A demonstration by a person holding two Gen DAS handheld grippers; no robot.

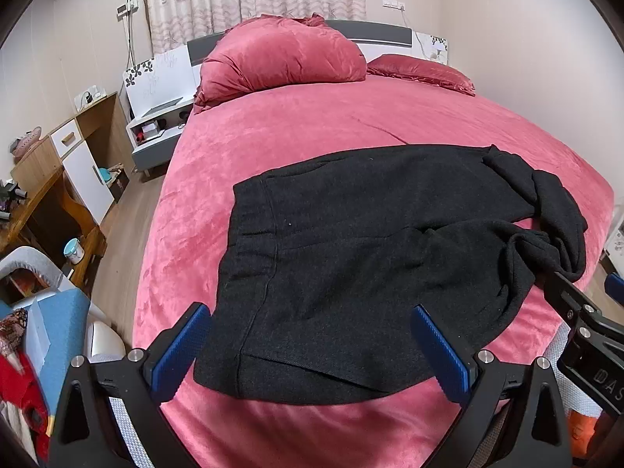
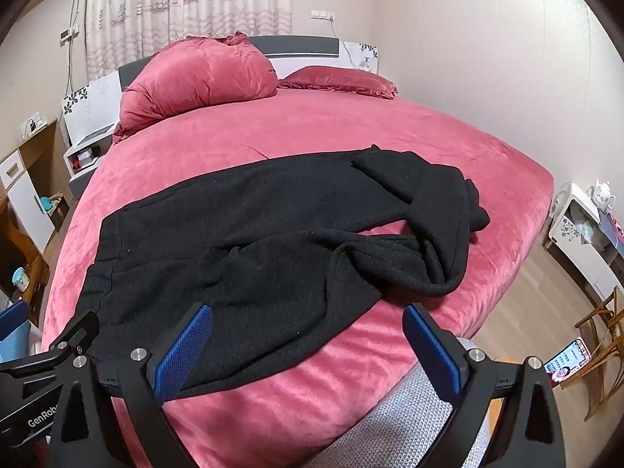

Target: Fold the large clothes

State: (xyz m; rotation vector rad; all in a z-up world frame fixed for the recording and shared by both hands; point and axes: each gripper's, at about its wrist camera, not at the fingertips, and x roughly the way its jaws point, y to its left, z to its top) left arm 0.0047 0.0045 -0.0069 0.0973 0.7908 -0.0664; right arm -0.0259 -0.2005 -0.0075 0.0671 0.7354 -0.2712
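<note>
Black trousers point(image 1: 351, 257) lie across the near part of a pink bed point(image 1: 312, 124), waistband to the left, legs bunched and twisted to the right. They also show in the right wrist view point(image 2: 253, 241). My left gripper point(image 1: 312, 351) is open and empty, hovering over the waist end near the bed's front edge. My right gripper point(image 2: 308, 351) is open and empty, over the near edge of the trousers and the bed point(image 2: 312, 136). The right gripper's body shows at the right of the left view point(image 1: 585, 323).
Two pink pillows point(image 1: 280, 62) lie at the headboard. A bedside table point(image 1: 156, 132) and wooden cabinets point(image 1: 78, 163) stand left of the bed. A white cabinet with a teapot point(image 2: 585, 210) and a phone point(image 2: 567, 362) are on the right.
</note>
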